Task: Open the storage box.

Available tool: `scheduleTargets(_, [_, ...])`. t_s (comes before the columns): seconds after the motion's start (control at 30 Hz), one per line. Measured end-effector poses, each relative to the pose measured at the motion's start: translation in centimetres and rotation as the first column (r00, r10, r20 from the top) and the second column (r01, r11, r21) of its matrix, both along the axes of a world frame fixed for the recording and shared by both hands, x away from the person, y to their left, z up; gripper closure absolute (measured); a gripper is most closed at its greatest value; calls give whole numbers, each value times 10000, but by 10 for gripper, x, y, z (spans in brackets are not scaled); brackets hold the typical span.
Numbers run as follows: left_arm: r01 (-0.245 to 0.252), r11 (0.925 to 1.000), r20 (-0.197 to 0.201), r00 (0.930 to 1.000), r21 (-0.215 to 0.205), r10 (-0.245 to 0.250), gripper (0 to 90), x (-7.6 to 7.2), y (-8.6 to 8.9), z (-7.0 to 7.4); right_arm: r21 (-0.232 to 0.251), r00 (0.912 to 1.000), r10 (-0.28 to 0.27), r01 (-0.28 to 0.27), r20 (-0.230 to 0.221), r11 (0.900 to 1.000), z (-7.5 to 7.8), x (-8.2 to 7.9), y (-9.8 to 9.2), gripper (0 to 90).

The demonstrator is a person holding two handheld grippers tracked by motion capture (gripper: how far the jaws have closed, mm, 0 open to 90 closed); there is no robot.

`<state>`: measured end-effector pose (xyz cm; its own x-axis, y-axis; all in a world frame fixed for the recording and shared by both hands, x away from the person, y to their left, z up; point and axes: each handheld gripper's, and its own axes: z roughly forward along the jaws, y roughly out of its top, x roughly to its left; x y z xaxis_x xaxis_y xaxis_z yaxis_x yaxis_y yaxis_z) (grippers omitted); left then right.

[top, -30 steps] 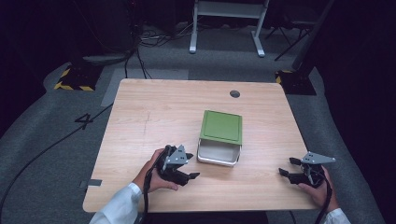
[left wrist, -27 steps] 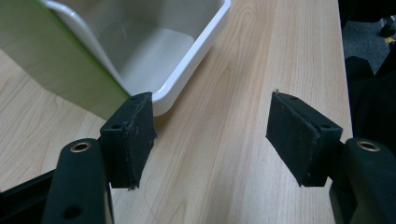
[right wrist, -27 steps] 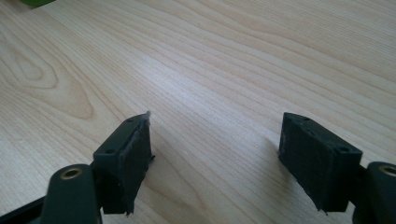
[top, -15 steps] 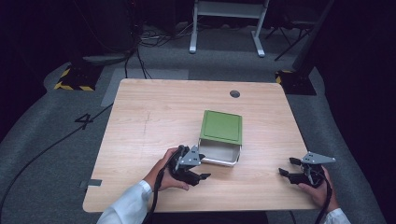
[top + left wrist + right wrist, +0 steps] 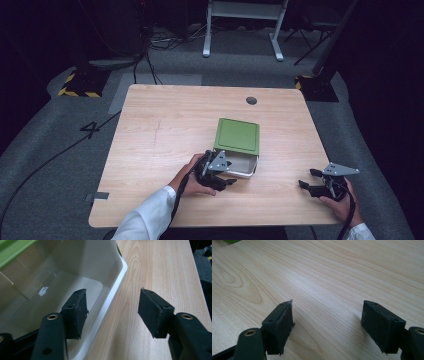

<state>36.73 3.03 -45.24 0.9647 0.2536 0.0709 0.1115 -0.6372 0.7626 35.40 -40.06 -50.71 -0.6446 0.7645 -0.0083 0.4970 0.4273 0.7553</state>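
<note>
white box [image 5: 243, 165], long axis left-right, lid [image 5: 237, 136] slid back

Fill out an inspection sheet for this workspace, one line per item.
Surface: wooden table, with a round hole at the far edge.
Job's things: white bin with a green lid covering most of it.
Clutter: nothing seen.
Grippers: left gripper straddles the bin's rim, its jaws have just been closing, pads not pressing; right gripper open over bare wood.
Cables: black cables cross the floor.
Surroundings: grey carpet, white stand, hazard-striped base.
</note>
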Motion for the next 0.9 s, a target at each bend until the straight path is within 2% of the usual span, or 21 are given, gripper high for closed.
scheduleTargets(0.07, [63,10000,-32,10000,42,-63,439,1,-2,-1,-1,10000,0,0,2,10000,0,0,0,255])
scheduleTargets(0.1, [149,9994,19,9999,314,-150,455,1,-6,-4,-3,10000,3,-3,1,10000,0,0,0,255])
scheduleTargets(0.2, [139,9986,2,9999,516,-140,477,5,-12,-8,-1,10000,0,0,2,10000,0,0,0,255])
scheduleTargets(0.3, [253,9972,45,9997,709,-256,552,6,-17,-10,-7,10000,-3,3,11,10000,0,0,0,255])
scheduleTargets(0.33, [220,9967,177,9996,779,-235,564,6,-19,-11,-7,10000,-3,3,10,10000,0,0,0,255])
scheduleTargets(0.37, [220,9967,177,9996,779,-235,607,6,-19,-11,-7,10000,-3,3,10,10000,0,0,0,255])
scheduleTargets(0.5, [231,9968,129,9996,767,-242,668,8,-18,-10,-9,10000,0,0,10,10000,0,0,0,255])
scheduleTargets(0.7, [541,9949,45,9985,853,-547,675,6,-16,-9,-8,10000,-2,2,11,10000,0,0,0,255])
scheduleTargets(0.9, [553,9947,189,9982,867,-571,714,-8,-8,-3,1,10000,-5,5,11,10000,0,0,0,255])
